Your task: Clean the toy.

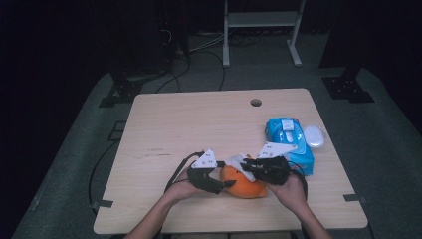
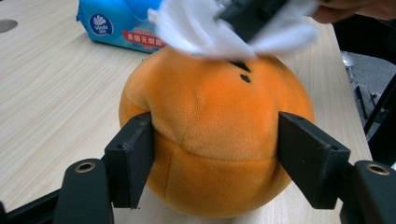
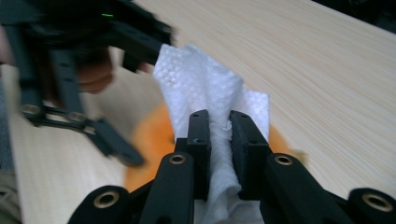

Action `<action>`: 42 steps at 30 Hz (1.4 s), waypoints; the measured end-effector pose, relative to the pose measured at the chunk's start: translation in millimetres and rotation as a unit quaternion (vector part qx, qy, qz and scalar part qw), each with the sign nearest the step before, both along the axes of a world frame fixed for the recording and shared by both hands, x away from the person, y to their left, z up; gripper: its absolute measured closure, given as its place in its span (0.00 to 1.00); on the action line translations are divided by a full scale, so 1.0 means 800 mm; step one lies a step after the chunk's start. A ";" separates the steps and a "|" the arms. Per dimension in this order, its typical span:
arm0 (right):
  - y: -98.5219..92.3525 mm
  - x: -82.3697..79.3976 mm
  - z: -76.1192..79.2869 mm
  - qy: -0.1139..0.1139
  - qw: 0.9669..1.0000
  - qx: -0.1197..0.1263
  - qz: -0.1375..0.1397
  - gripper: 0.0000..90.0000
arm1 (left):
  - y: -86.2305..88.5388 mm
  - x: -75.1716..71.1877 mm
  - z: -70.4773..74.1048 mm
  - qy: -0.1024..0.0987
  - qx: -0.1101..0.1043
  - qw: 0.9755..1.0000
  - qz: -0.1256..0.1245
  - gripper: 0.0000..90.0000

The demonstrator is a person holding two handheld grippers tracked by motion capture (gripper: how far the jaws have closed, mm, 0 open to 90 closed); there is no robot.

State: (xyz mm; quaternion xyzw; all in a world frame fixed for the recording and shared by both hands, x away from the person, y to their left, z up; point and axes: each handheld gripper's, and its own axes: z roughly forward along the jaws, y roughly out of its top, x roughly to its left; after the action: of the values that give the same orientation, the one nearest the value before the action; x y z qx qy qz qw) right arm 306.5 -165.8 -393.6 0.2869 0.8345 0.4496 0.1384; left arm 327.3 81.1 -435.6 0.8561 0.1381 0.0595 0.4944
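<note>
Wiping job looks underway, not finished. Left gripper (image 2: 215, 158) clamps the orange plush ball (image 2: 210, 135) on the table (image 1: 199, 119), near the front edge. Right gripper (image 3: 219, 135) is pinched on a white wipe (image 3: 201, 88), pressed on the ball's top. Blue wipe pack (image 1: 291, 137) sits just behind.

Both our hands low at the near edge, grippers tip to tip

Our left gripper (image 2: 215, 154) lies level, its jaws pressing the flanks of the orange plush ball (image 2: 210, 140); our right gripper (image 3: 219, 154) angles down from the other side, jaws pinched on a white tissue (image 3: 205, 88), both forearms reaching in from below.
</note>
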 end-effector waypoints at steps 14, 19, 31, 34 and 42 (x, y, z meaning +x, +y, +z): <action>-0.001 -0.003 -0.008 0.034 0.999 0.010 0.024 0.87 | 0.002 0.001 0.001 0.028 -0.024 0.999 -0.005 0.32; -0.013 0.015 -0.010 0.034 0.999 0.014 -0.009 0.86 | 0.000 -0.002 0.001 0.022 -0.018 0.999 -0.020 0.33; -0.010 -0.020 -0.014 0.037 0.999 0.001 0.022 0.87 | 0.001 0.004 0.002 0.103 -0.041 0.994 -0.013 0.09; -0.013 -0.030 -0.017 0.041 0.999 0.008 0.024 0.87 | -0.006 0.001 0.000 0.110 -0.034 0.993 -0.024 0.08; -0.023 -0.053 -0.020 0.043 0.999 0.014 0.028 0.87 | -0.015 -0.012 -0.001 0.080 -0.014 0.995 -0.050 0.26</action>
State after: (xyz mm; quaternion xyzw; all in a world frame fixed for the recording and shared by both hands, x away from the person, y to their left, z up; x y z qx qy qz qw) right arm 263.8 -184.1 -410.0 0.2850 0.8409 0.4521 0.0855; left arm 318.0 69.4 -436.2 0.8571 0.1349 -0.0363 0.4958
